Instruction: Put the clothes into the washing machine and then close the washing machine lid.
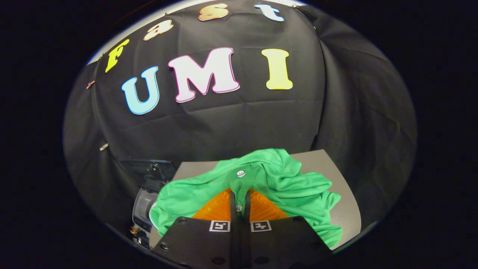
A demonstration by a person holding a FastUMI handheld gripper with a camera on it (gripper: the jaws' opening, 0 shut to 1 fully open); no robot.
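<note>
A green shirt (283, 186) with a white button lies bunched on a grey table (336, 164), draped around and ahead of my gripper (239, 196). Both fingers are pressed together on a fold of the shirt's button placket, which rises between them. To the left of the shirt, off the table's edge, stands a small washing machine (143, 209) with its dark see-through lid (149, 170) raised. The drum's inside is hidden behind the shirt.
Black cloth forms the booth's wall behind and to both sides. The grey table's bare part shows to the right of the shirt (347, 220).
</note>
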